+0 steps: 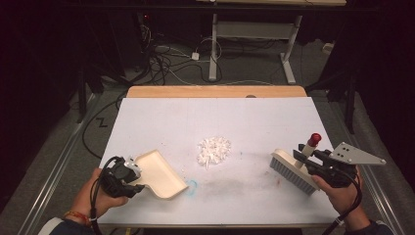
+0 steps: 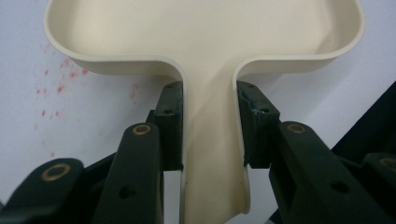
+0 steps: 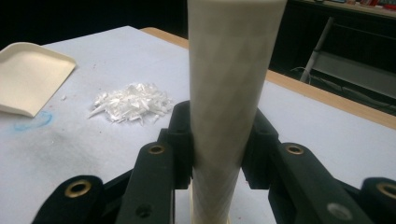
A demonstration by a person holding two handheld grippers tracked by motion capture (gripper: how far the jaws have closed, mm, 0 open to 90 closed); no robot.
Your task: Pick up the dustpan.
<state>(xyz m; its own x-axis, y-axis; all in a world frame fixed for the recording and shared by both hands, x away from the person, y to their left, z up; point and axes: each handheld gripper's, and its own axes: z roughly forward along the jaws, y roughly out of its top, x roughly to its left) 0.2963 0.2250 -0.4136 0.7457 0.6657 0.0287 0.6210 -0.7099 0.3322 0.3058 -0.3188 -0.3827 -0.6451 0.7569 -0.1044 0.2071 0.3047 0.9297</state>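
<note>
Lying at the lower left of the high view, a cream dustpan is gripped by the left gripper; a brush at the lower right is held by the right gripper, with white shreds piled at centre. In the left gripper view, the dustpan's handle is clamped between the jaws. In the right gripper view, the brush's handle is clasped upright, the shreds seen left of centre.
</note>
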